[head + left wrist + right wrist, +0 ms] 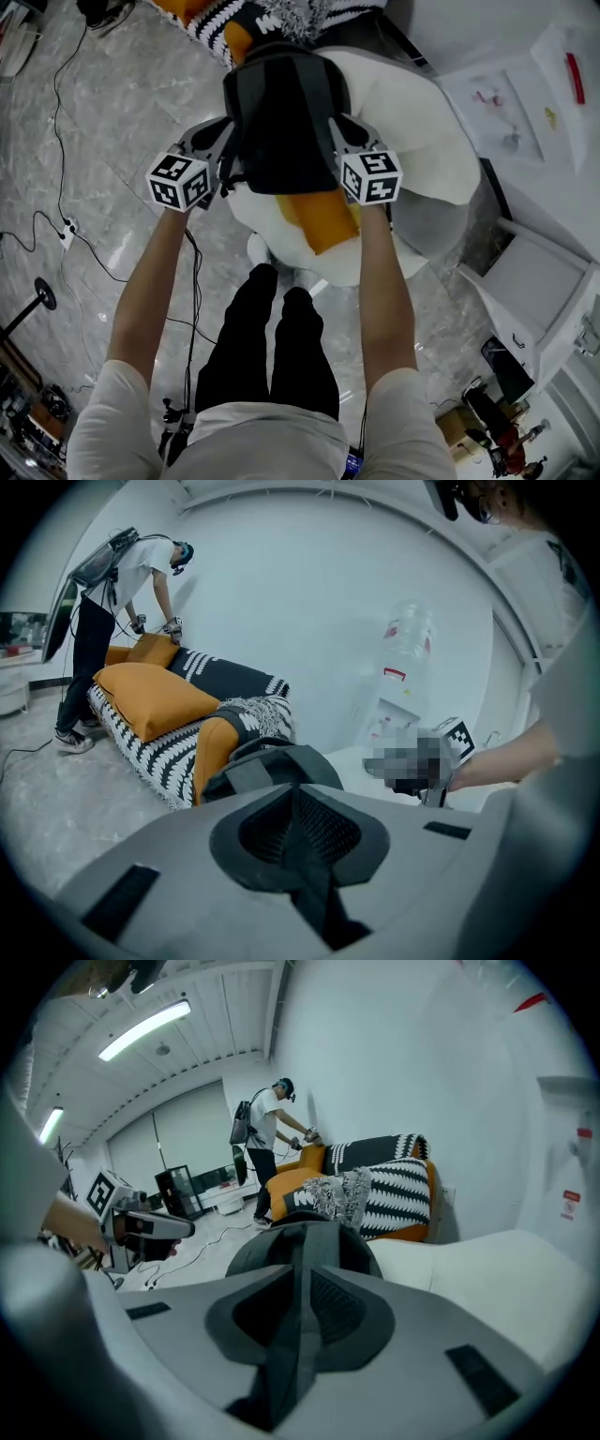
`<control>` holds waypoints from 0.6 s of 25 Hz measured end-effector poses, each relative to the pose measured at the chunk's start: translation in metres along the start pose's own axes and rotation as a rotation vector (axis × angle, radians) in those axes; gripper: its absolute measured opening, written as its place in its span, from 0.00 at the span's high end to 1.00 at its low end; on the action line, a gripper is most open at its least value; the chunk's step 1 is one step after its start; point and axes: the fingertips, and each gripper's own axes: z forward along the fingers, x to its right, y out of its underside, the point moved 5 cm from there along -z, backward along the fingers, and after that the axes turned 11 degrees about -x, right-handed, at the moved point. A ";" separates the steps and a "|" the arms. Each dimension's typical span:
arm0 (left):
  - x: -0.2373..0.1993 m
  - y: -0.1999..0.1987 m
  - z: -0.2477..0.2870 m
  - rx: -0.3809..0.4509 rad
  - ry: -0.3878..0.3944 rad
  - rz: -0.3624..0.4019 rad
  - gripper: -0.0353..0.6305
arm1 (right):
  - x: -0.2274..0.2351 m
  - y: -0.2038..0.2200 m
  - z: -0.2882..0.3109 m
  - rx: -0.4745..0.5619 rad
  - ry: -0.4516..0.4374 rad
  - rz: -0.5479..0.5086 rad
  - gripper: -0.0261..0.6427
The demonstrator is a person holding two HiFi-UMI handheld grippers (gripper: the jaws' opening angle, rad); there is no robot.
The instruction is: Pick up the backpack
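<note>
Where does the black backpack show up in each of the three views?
Head view: backpack at top centre.
Left gripper view: backpack at lower centre, just beyond the jaws.
Right gripper view: backpack at centre, just beyond the jaws.
Shared landmark: the black-and-white striped sofa.

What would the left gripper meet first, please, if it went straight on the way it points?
Most likely the backpack: the left gripper is shut on its strap, and the bag's dark top lies just beyond the jaws.
</note>
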 end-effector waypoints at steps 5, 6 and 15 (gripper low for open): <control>-0.012 0.014 0.023 -0.022 -0.005 0.010 0.91 | -0.001 -0.004 0.025 -0.023 -0.039 -0.107 0.87; -0.014 0.015 0.027 -0.026 -0.008 0.011 0.90 | 0.000 -0.005 0.029 -0.028 -0.043 -0.122 0.86; -0.037 0.026 0.062 -0.058 -0.015 0.017 0.79 | 0.023 -0.005 0.055 -0.031 -0.030 -0.147 0.78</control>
